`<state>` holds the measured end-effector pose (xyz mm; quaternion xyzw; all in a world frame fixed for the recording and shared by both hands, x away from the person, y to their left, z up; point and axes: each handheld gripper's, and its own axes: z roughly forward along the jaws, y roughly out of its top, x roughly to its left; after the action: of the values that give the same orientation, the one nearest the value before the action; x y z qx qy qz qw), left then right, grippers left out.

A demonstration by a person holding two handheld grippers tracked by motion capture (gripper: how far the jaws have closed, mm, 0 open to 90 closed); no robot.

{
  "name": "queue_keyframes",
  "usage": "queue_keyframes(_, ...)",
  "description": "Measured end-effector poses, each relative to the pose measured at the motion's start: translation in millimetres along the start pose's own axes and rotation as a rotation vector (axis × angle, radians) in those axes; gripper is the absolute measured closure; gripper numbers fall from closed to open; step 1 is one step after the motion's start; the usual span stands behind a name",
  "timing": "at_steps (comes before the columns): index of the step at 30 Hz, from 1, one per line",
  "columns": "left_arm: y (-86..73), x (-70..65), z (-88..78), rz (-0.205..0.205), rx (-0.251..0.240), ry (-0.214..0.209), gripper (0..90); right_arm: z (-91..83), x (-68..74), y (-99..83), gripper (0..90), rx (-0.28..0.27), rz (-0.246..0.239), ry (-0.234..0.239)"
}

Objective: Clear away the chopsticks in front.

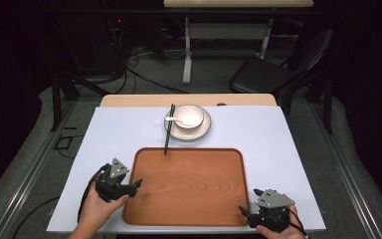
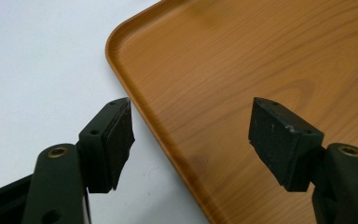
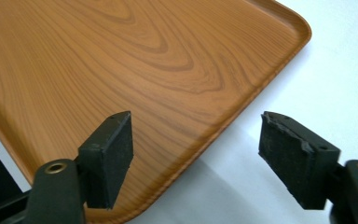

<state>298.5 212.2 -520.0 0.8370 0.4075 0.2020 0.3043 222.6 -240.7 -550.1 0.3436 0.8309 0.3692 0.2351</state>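
Observation:
A wooden tray [image 1: 189, 184] lies on the white table top near the front. My left gripper [image 1: 138, 183] is open at the tray's left rim [image 2: 135, 112], one jaw over the white surface and one over the wood. My right gripper [image 1: 242, 211] is open at the tray's front right corner [image 3: 200, 144], straddling the rim the same way. Behind the tray stands a white bowl [image 1: 189, 116] on a saucer [image 1: 204, 130], with a white spoon [image 1: 175, 119] in it. Black chopsticks [image 1: 169, 128] lie beside the bowl, their tips on the tray's far edge.
The white table top [image 1: 278, 144] has bare room on both sides of the tray. A black chair [image 1: 278, 69] and a second table's legs [image 1: 188, 55] stand beyond the far edge. Cables run across the floor at the back left.

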Motion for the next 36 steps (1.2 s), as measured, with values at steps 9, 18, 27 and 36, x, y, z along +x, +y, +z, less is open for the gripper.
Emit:
queue_keyframes(9,7.7,1.8,6.1,-0.043,0.031,0.030,30.8,2.0,0.2,-1.6,27.6,0.001,-0.019,0.001)
queue_keyframes(18,19.9,10.2,5.3,-0.073,0.031,0.015,35.2,1.1,0.4,-1.1,27.3,-0.008,-0.009,0.002)
queue_keyframes(27,54.9,23.3,-1.7,-0.063,0.029,0.035,41.2,0.9,0.7,-0.9,27.3,-0.006,-0.006,-0.004)
queue_keyframes(36,100.9,35.2,14.5,-0.046,0.065,0.074,44.1,0.3,-0.1,-1.6,27.3,-0.007,-0.002,-0.001)
